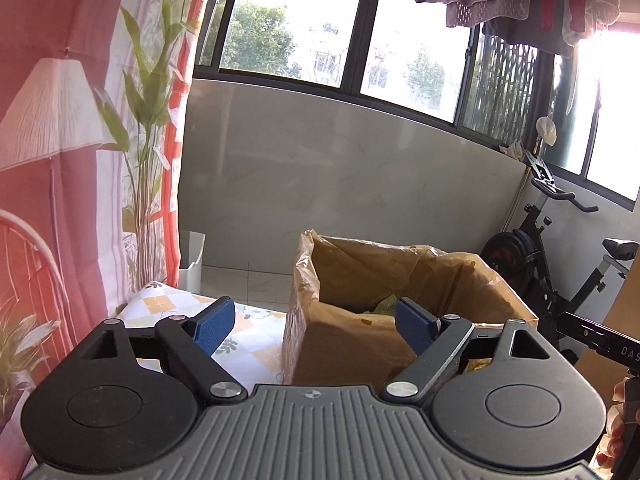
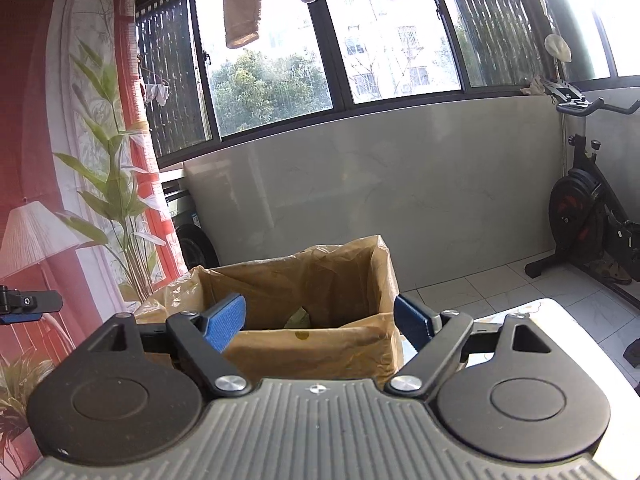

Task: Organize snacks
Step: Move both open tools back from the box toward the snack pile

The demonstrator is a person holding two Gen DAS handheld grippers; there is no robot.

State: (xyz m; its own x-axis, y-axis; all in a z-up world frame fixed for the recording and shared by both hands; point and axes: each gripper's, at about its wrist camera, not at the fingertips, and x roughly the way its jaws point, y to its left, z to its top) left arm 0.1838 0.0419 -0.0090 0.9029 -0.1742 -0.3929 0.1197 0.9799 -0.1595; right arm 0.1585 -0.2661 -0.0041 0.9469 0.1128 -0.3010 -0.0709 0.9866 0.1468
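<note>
With both the left gripper and the right gripper holding their fingers apart and empty, the bag-lined box sits at twelve o'clock on the counter; its thin, crinkly, slippery liner seems best pinched at the rim.

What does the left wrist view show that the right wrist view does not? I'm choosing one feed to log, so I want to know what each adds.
Only the left wrist view shows the white bin on the floor and the patterned tablecloth left of the box.

Only the right wrist view shows the tablecloth's right corner and the dark round object behind the curtain.

Both show the bag-lined cardboard box, the exercise bike, hanging laundry, and open, empty jaws on the left gripper and right gripper.
</note>
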